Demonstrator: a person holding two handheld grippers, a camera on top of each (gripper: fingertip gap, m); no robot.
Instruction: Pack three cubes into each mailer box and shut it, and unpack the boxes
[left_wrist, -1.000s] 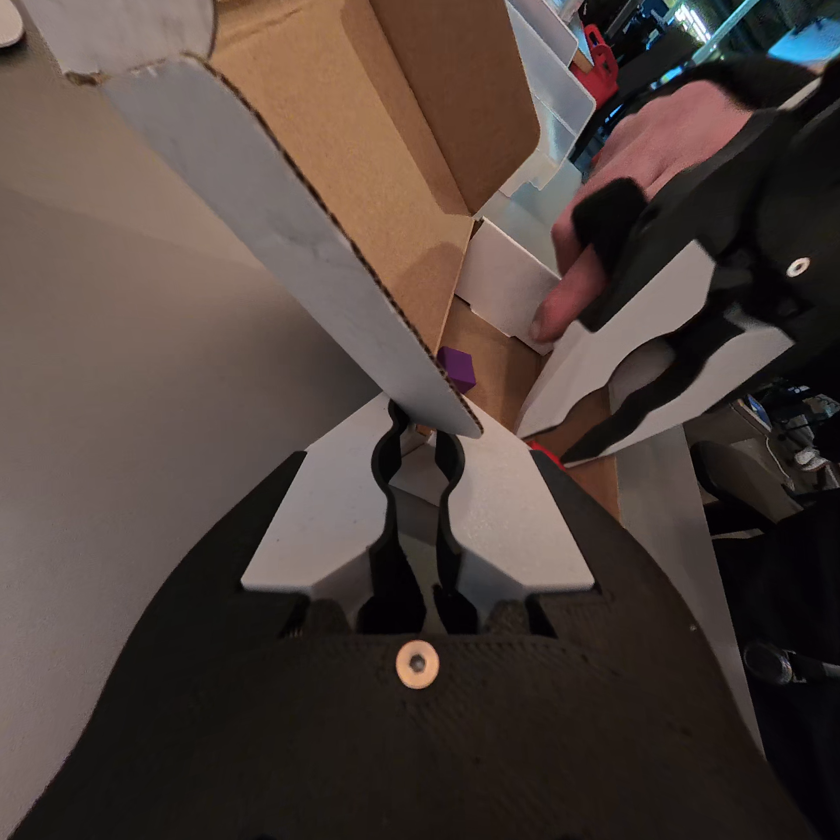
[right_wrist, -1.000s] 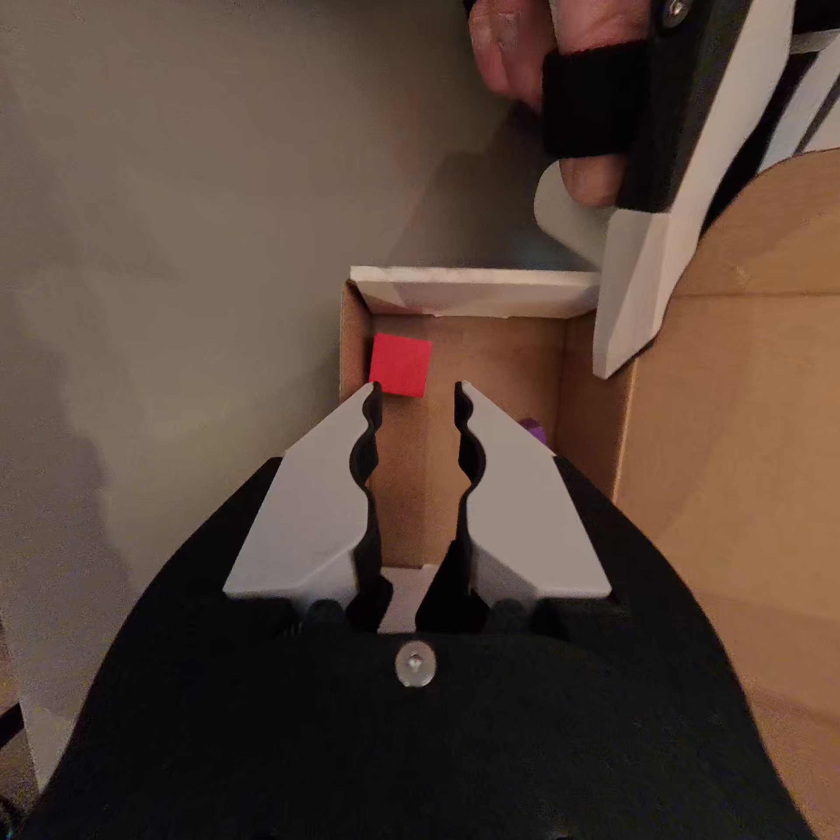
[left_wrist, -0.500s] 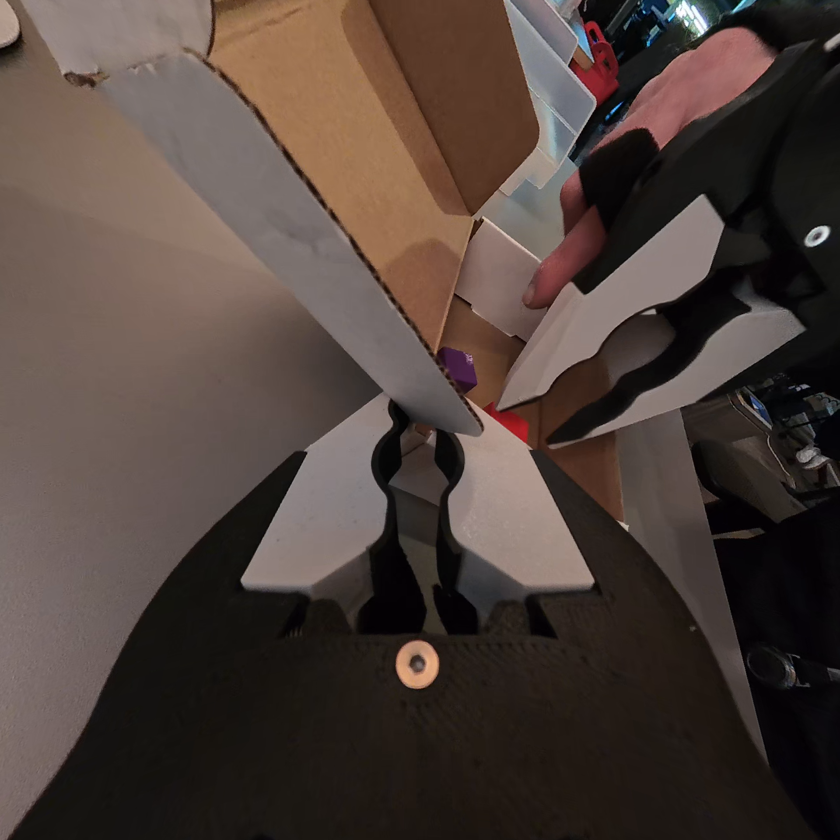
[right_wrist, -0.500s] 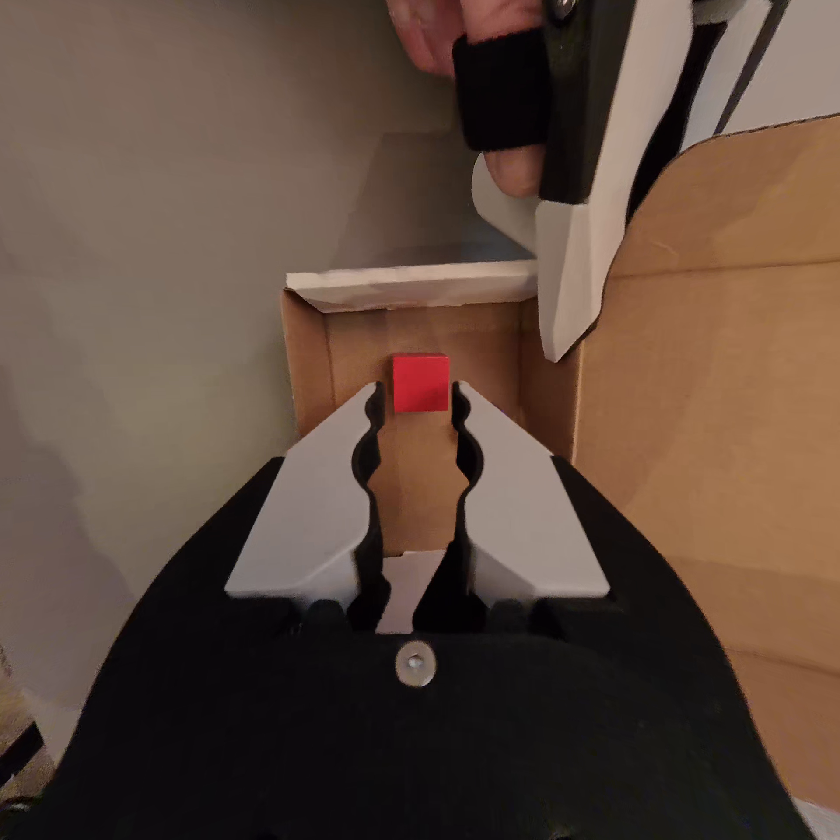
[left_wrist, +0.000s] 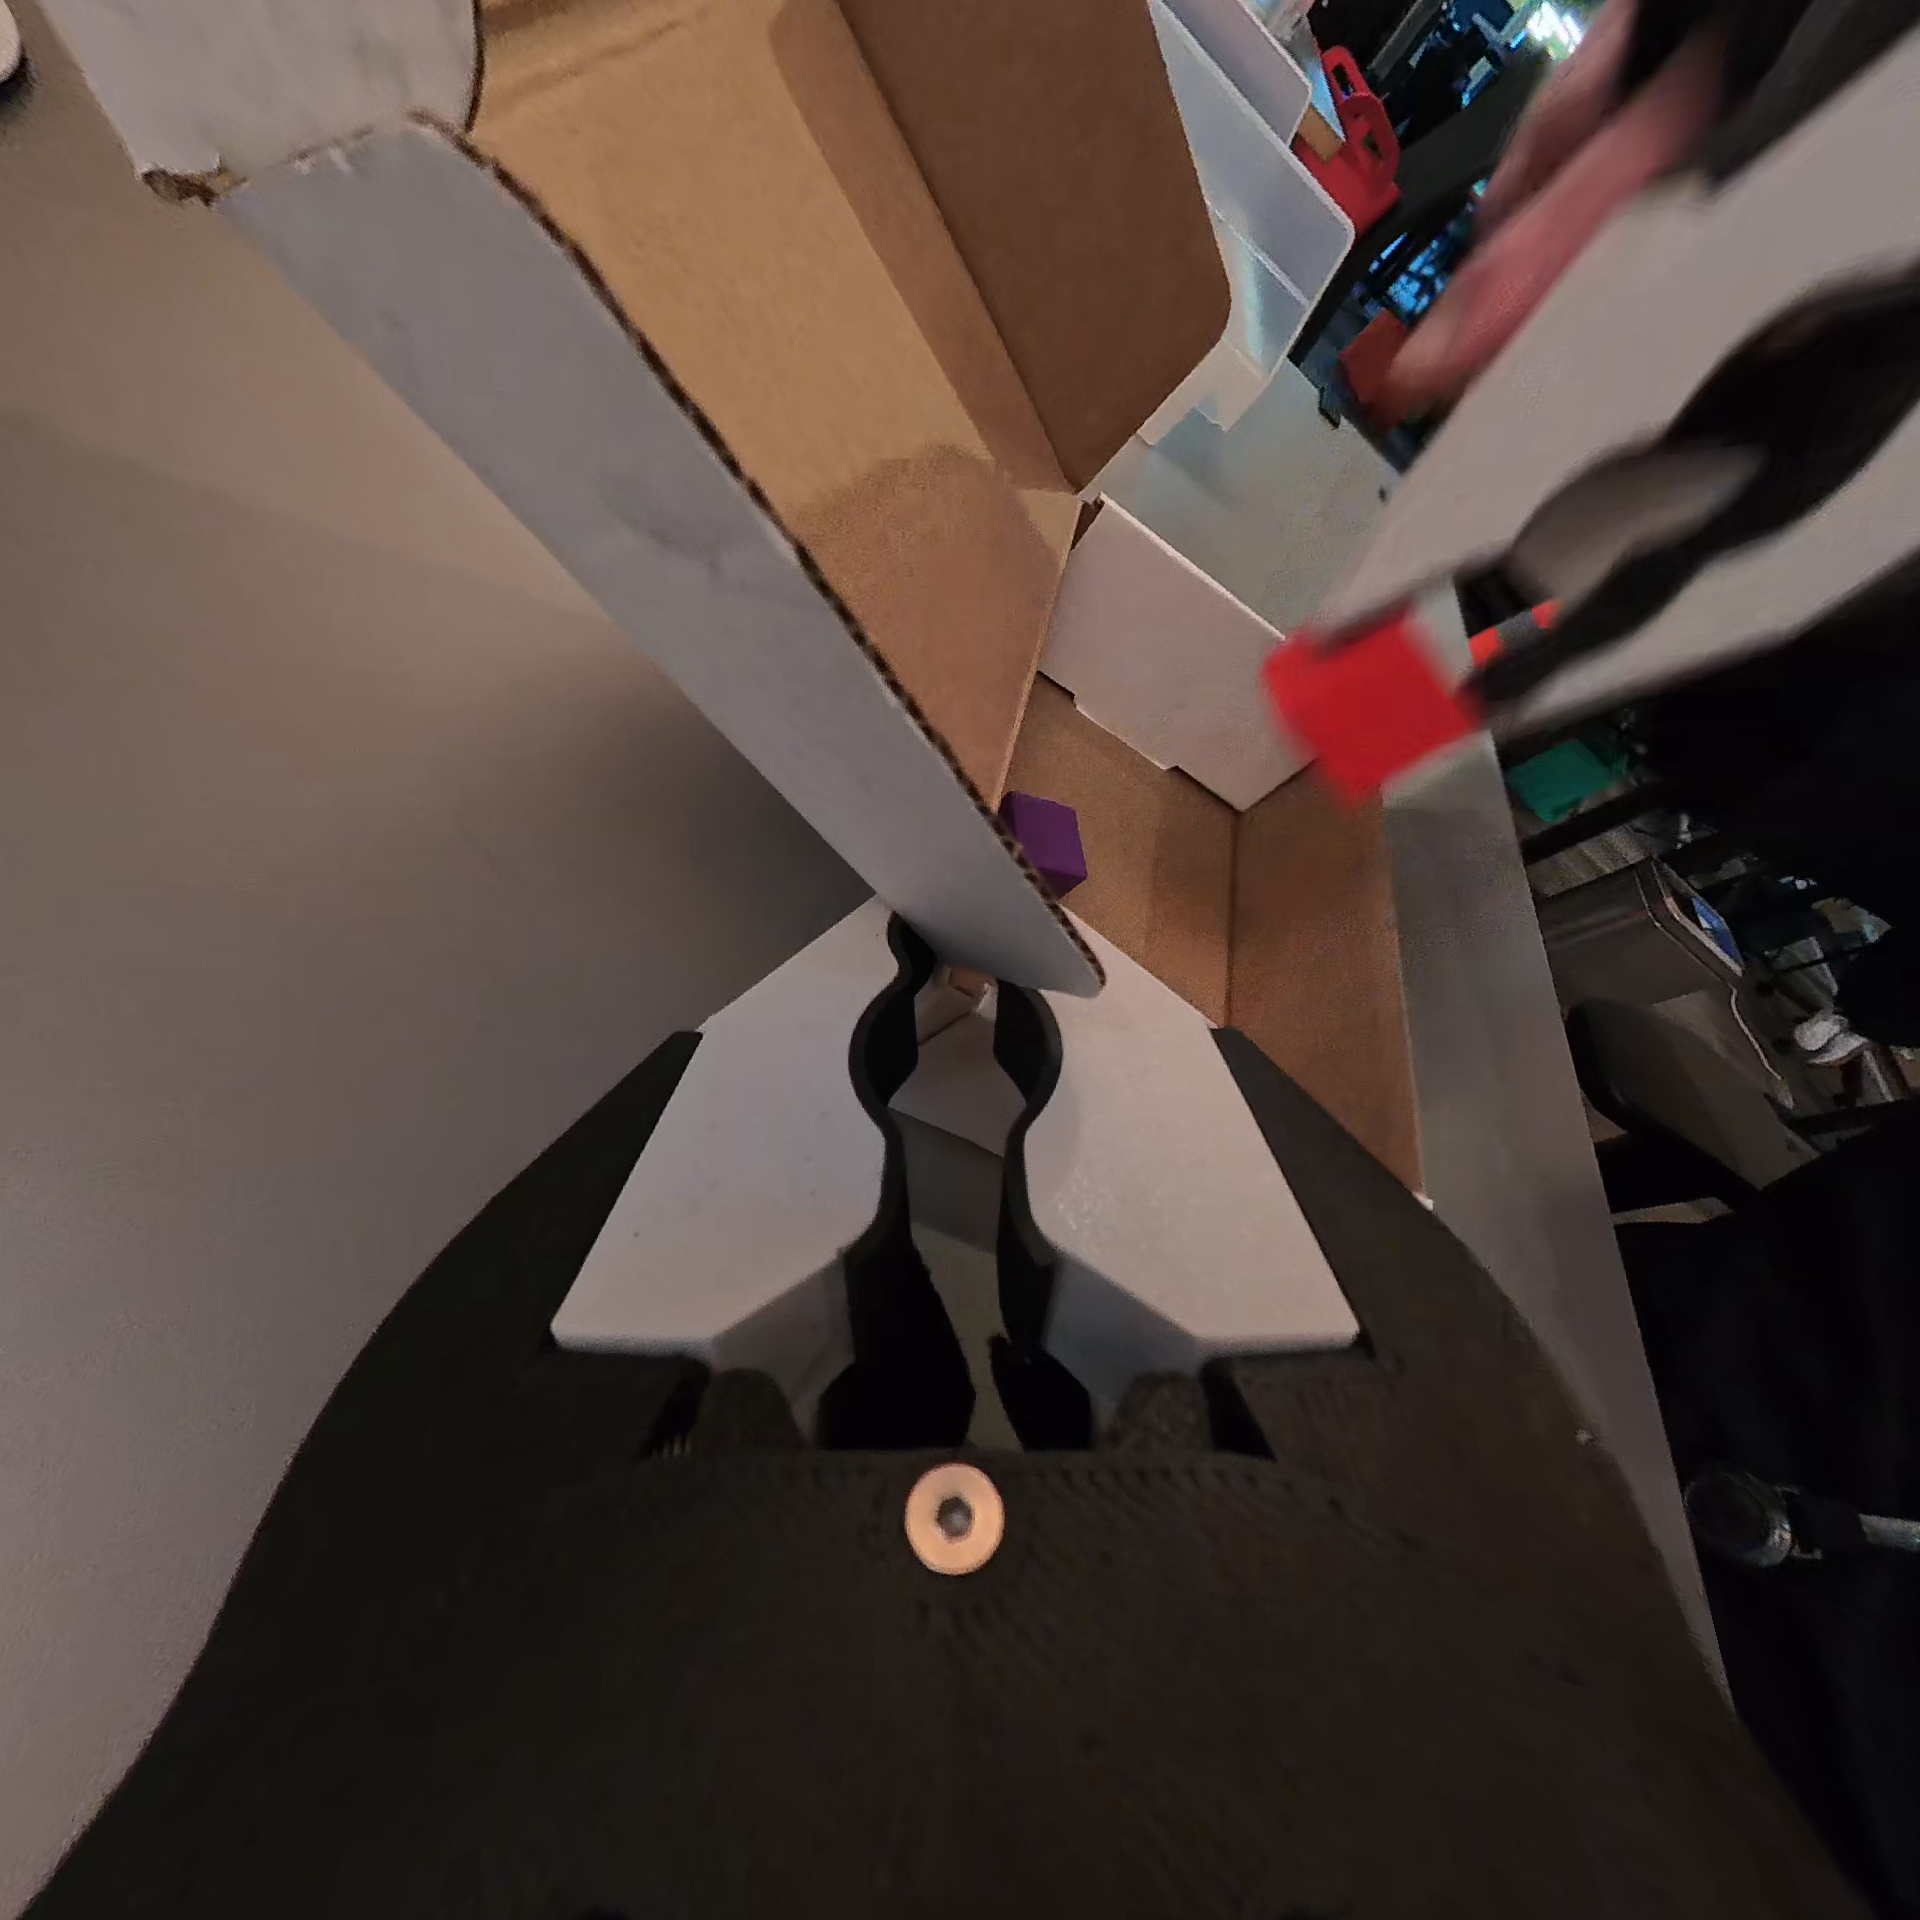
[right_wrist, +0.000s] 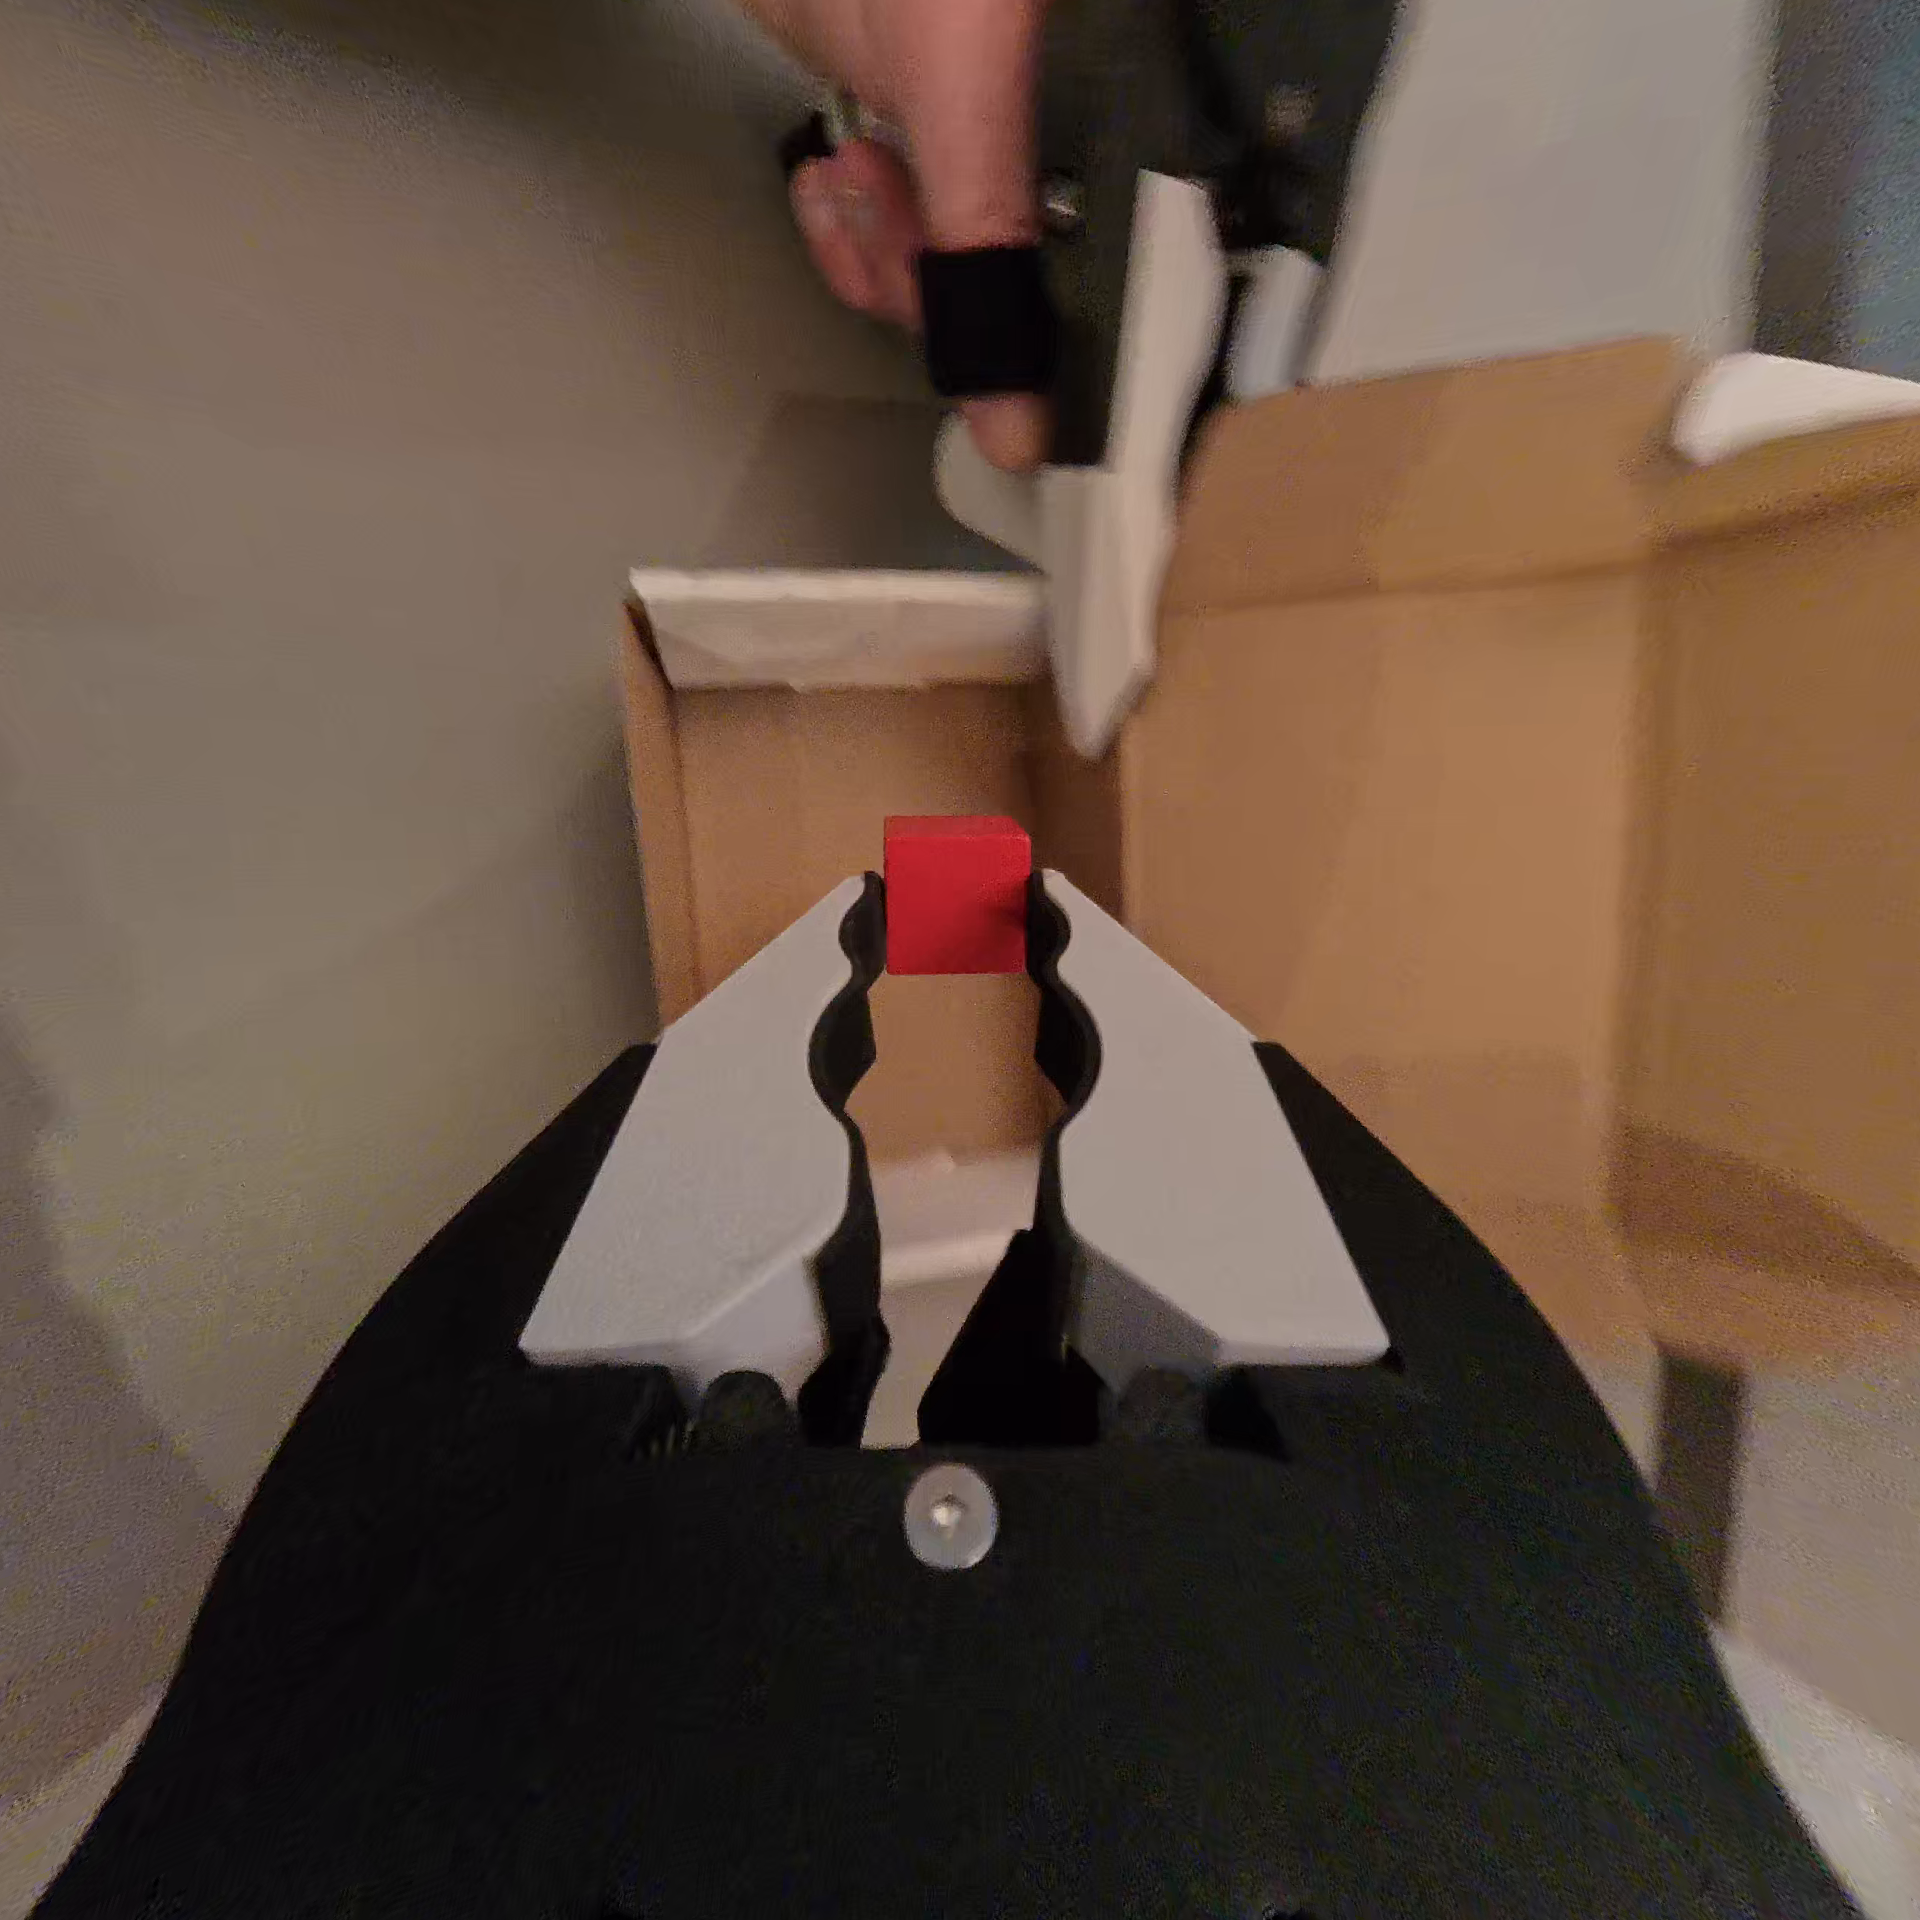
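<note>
The right gripper (right_wrist: 956, 894) holds the red cube (right_wrist: 956, 896) pinched between its fingertips above the open mailer box (right_wrist: 831, 790), while the left gripper (left_wrist: 951, 961), its jaws nearly closed, clamps the edge of the raised lid flap (left_wrist: 644, 540), and a purple cube (left_wrist: 1044, 854) lies on the box floor.

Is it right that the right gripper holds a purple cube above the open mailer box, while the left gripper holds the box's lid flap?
Not quite: the cube in the right gripper is the red cube, as the right wrist view shows. The purple cube lies inside the mailer box. The left gripper does hold the lid flap.
</note>
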